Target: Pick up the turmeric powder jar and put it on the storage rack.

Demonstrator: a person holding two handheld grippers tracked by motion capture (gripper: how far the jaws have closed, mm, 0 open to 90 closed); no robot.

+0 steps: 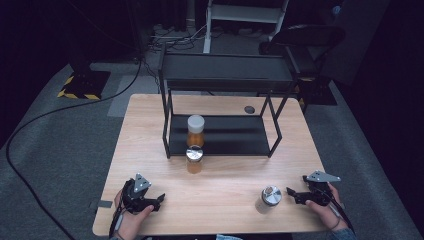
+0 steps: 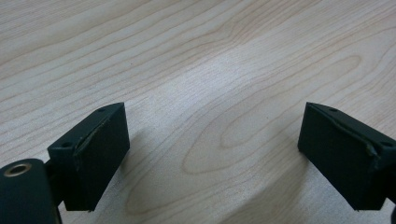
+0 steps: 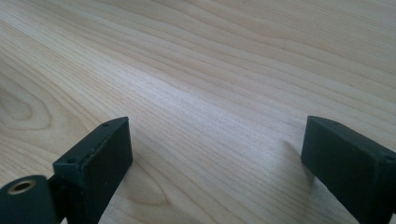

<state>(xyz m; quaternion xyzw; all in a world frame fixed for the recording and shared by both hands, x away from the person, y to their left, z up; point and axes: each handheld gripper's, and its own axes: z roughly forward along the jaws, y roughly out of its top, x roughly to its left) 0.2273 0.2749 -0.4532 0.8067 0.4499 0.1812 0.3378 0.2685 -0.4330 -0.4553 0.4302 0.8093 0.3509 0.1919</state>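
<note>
- Here, three jars stand on a light wooden table (image 1: 220, 197): a white-lidded amber jar (image 1: 195, 131) on the lower shelf of a black metal rack (image 1: 225, 80), a metal-lidded amber jar (image 1: 194, 159) just in front of it, and a pale metal-lidded jar (image 1: 269, 199) near the right gripper (image 1: 296, 195).
- No label or writing is legible.
- The left gripper (image 1: 156, 201) rests at the near left edge, jaws spread, holding nothing.
- The right gripper's jaws gape over bare wood.
</note>
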